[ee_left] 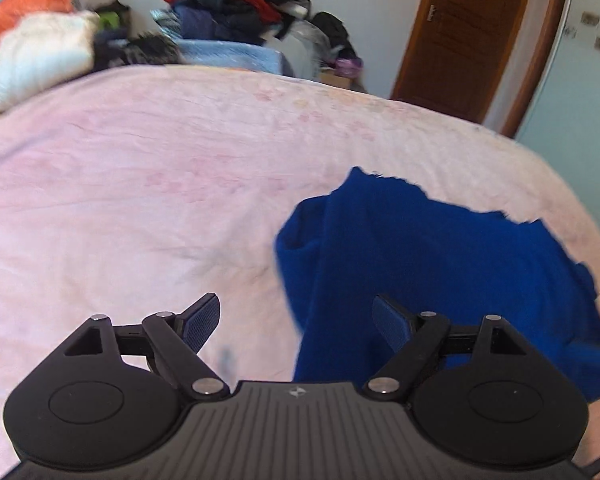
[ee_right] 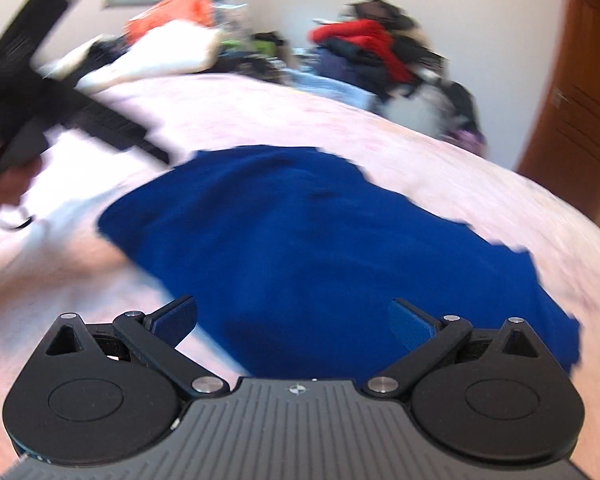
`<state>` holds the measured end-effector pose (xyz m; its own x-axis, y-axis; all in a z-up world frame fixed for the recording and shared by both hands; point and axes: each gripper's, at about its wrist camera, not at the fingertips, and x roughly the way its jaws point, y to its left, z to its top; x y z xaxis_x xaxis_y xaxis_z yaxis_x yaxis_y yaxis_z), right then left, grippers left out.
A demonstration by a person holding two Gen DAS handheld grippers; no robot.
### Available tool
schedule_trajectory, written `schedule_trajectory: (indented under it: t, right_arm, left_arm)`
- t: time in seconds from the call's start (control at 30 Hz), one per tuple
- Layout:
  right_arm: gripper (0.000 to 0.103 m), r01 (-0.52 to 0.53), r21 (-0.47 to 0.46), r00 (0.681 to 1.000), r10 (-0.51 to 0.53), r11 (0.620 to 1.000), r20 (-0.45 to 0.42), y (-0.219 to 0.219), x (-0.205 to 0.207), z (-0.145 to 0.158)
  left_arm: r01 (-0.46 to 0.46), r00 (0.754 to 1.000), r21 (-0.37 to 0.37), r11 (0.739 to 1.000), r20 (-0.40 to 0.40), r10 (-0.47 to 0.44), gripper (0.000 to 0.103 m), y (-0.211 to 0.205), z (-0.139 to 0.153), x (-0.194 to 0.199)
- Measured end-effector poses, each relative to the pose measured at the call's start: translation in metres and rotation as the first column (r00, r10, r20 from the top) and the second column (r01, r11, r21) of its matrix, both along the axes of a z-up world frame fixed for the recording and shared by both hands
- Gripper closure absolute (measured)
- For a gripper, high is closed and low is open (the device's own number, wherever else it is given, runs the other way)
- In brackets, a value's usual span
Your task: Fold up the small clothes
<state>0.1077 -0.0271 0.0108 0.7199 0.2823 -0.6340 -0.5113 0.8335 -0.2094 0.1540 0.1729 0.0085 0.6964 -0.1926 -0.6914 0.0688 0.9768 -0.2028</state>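
A dark blue garment point(ee_left: 440, 264) lies on the pink bedspread point(ee_left: 140, 184), bunched with a fold at its left side. My left gripper point(ee_left: 296, 320) is open and empty, above the garment's left edge. In the right wrist view the same garment point(ee_right: 320, 240) fills the middle. My right gripper point(ee_right: 294, 320) is open and empty, just above the garment's near edge. The left gripper also shows in the right wrist view point(ee_right: 60, 104) at upper left, blurred, held in a hand.
Piles of clothes point(ee_left: 228, 4) and an orange bag point(ee_left: 24, 8) sit beyond the bed's far edge. A white pillow point(ee_left: 32, 56) lies at the far left. A brown door point(ee_left: 460, 36) stands at the right.
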Motion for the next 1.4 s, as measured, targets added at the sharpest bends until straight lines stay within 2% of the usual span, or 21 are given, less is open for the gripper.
schedule_trajectory:
  t: [0.13, 0.3, 0.4, 0.47, 0.63, 0.7, 0.73, 0.93, 0.97, 1.0, 1.03, 1.07, 1.1, 1.17, 1.2, 1.27, 1.4]
  right_arm:
    - [0.001, -0.051, -0.165, 0.994, 0.066, 0.985, 0.09, 0.043, -0.013, -0.01]
    - [0.001, -0.027, -0.264, 0.99, 0.062, 0.964, 0.126, 0.075, -0.02, -0.025]
    - [0.001, -0.008, -0.305, 0.977, 0.072, 0.952, 0.2, 0.089, -0.025, -0.03]
    - [0.001, 0.003, -0.328, 0.969, 0.078, 0.945, 0.235, 0.096, -0.021, -0.035]
    - [0.001, 0.037, -0.363, 0.953, 0.077, 0.931, 0.292, 0.112, 0.0, -0.043]
    - [0.001, 0.036, -0.374, 0.946, 0.089, 0.927, 0.311, 0.119, 0.005, -0.044]
    - [0.001, 0.034, -0.377, 0.944, 0.094, 0.926, 0.316, 0.121, 0.007, -0.045]
    - [0.01, -0.008, -0.379, 0.942, 0.134, 0.925, 0.307, 0.13, 0.012, -0.042]
    - [0.017, -0.018, -0.377, 0.943, 0.142, 0.926, 0.302, 0.132, 0.009, -0.042]
    - [0.028, -0.031, -0.377, 0.943, 0.152, 0.926, 0.297, 0.134, 0.007, -0.042]
    - [0.033, -0.048, -0.38, 0.942, 0.169, 0.924, 0.292, 0.135, 0.004, -0.043]
    - [0.042, -0.065, -0.384, 0.939, 0.186, 0.921, 0.288, 0.137, 0.001, -0.044]
    - [0.053, -0.083, -0.387, 0.938, 0.204, 0.918, 0.281, 0.138, -0.004, -0.046]
    - [0.066, -0.112, -0.385, 0.938, 0.225, 0.916, 0.264, 0.139, -0.006, -0.047]
    - [0.072, -0.118, -0.388, 0.937, 0.232, 0.914, 0.26, 0.139, -0.008, -0.047]
    - [0.087, -0.123, -0.388, 0.937, 0.235, 0.913, 0.257, 0.138, -0.01, -0.046]
    - [0.093, -0.148, -0.31, 0.948, 0.224, 0.939, 0.226, 0.124, -0.009, -0.035]
  left_arm:
    - [0.023, 0.999, -0.064, 0.998, -0.02, -0.024, 0.019, 0.005, -0.006, 0.028]
    - [0.053, 0.993, -0.191, 0.98, -0.096, -0.072, 0.019, 0.013, -0.025, 0.063]
    - [0.051, 0.989, -0.253, 0.966, -0.118, -0.084, 0.019, 0.019, -0.033, 0.079]
    - [0.04, 0.986, -0.328, 0.944, -0.143, -0.091, 0.019, 0.025, -0.038, 0.09]
    - [0.007, 0.979, -0.517, 0.856, -0.17, -0.111, 0.019, 0.039, -0.054, 0.117]
    - [0.011, 0.976, -0.558, 0.829, -0.175, -0.131, 0.019, 0.04, -0.057, 0.127]
    - [0.025, 0.974, -0.566, 0.824, -0.172, -0.148, 0.019, 0.04, -0.058, 0.132]
    - [0.126, 0.962, -0.516, 0.847, -0.144, -0.23, 0.019, 0.021, -0.054, 0.154]
    - [0.135, 0.962, -0.502, 0.854, -0.139, -0.234, 0.02, 0.016, -0.052, 0.155]
    - [0.15, 0.961, -0.482, 0.863, -0.133, -0.241, 0.02, 0.012, -0.051, 0.156]
    - [0.164, 0.961, -0.457, 0.874, -0.128, -0.247, 0.027, 0.006, -0.05, 0.157]
    - [0.175, 0.96, -0.423, 0.889, -0.127, -0.249, 0.043, 0.0, -0.049, 0.157]
    - [0.178, 0.961, -0.376, 0.909, -0.131, -0.242, 0.051, -0.005, -0.049, 0.157]
    - [0.163, 0.966, -0.326, 0.931, -0.141, -0.218, 0.078, -0.008, -0.049, 0.156]
    - [0.183, 0.962, -0.325, 0.928, -0.137, -0.238, 0.084, -0.008, -0.05, 0.157]
    - [0.165, 0.965, -0.333, 0.928, -0.142, -0.222, 0.09, -0.006, -0.051, 0.154]
    - [0.169, 0.973, -0.266, 0.949, -0.108, -0.203, 0.092, -0.016, -0.041, 0.141]
